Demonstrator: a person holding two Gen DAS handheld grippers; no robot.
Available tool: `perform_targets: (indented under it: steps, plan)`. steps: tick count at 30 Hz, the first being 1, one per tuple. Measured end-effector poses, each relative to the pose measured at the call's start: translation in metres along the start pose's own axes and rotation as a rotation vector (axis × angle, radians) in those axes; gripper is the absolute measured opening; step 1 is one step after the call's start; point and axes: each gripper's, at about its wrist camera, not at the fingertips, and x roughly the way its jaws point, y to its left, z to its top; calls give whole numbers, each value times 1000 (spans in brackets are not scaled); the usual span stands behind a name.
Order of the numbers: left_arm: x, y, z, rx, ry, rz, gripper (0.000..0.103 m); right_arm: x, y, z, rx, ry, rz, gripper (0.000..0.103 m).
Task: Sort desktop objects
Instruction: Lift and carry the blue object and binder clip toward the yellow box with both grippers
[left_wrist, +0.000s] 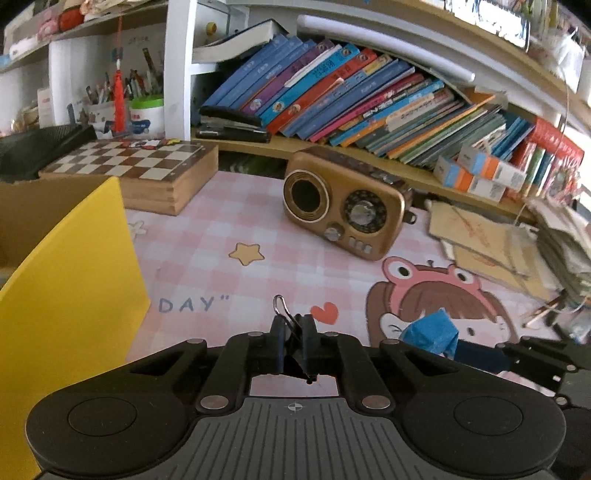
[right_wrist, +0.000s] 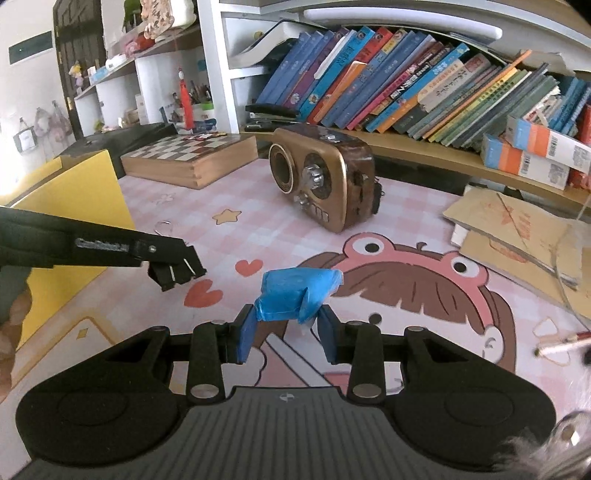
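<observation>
Both pick-ups look done, carrying step in hand: the left gripper (left_wrist: 293, 332), low centre of its own view, is pinching a black binder clip (left_wrist: 291, 325) with fingers nearly touching, wire loop sticking up, while the right gripper (right_wrist: 286, 325), low centre of its view, is clamping a crumpled blue packet (right_wrist: 299, 293) between narrowly spaced fingers above the pink counter (right_wrist: 258, 199). Next move, by my reading: swinging each load toward the yellow box (left_wrist: 70, 280) at the left edge of the frame, clearing its wall before letting go; whether that box is the intended bin is a guess.
</observation>
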Motion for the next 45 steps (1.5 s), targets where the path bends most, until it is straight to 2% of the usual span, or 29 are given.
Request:
perform_targets:
  steps: [13, 24, 34, 45]
  plan:
    - [-58, 4, -6, -41, -50, -74, 7, -47, 13, -12, -5, -12, -24, 33]
    - [-112, 15, -18, -66, -67, -186, 7, -93, 34, -22, 32, 1, -64, 33]
    - [-156, 38, -35, -79, -94, -270, 7, -139, 74, -27, 32, -14, -88, 33]
    - [-194, 68, -58, -58, -104, -328, 7, -163, 123, -35, 15, -18, -122, 33]
